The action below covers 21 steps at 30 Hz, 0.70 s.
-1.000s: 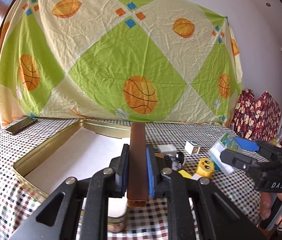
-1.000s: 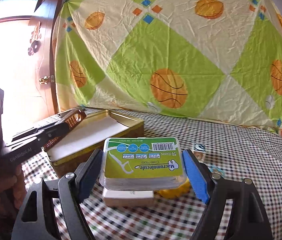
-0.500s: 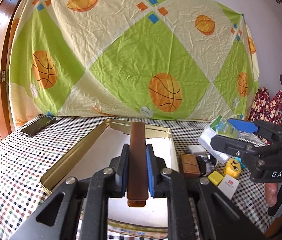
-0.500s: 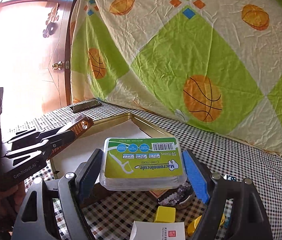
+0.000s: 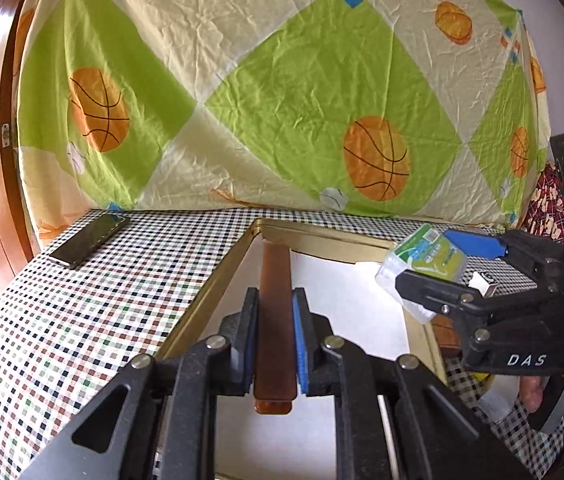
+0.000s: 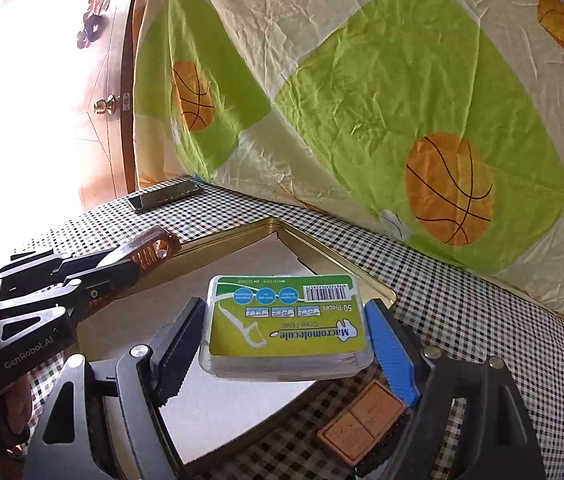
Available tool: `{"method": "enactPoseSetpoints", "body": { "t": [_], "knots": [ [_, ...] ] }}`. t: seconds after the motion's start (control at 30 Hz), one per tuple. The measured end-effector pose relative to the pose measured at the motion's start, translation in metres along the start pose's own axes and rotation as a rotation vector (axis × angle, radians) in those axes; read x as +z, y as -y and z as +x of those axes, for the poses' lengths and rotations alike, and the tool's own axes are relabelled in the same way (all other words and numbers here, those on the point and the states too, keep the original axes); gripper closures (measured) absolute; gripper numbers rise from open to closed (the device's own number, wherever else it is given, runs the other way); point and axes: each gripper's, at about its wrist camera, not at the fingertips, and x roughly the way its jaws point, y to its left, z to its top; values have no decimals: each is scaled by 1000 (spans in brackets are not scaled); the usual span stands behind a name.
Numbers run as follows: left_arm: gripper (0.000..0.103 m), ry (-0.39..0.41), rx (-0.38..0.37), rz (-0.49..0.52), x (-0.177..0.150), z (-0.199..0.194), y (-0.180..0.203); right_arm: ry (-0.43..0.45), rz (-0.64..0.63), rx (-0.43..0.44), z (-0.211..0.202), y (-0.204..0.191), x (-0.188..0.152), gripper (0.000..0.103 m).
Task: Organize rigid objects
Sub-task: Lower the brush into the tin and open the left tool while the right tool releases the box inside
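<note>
Both loads now carried over gold tray (image 5: 218,280), off checked cloth at right. Left gripper (image 5: 276,344) clamped on brown comb (image 5: 276,300), near tray's far left corner. Right gripper (image 6: 285,344) clamped on floss box (image 6: 285,320), above tray's right edge. Release into tray looks next.

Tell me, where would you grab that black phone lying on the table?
Grip the phone across its two long edges, coming straight down from above. It lies flat on the checked tablecloth, thin and narrow, so only its short width fits between a tool's pads, and nothing crowds it there.
</note>
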Motion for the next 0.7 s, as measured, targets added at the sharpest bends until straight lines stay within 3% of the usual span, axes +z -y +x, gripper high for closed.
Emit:
{"method": "enactPoseSetpoints", "body": {
  "t": [0.27, 0.7],
  "knots": [
    [89, -91, 22, 29, 9, 27, -6, -62, -13, -20, 34, -6, 7, 21],
    [89, -169, 90, 75, 16, 52, -15, -126, -21, -15, 62, -13, 12, 21]
  ]
}}
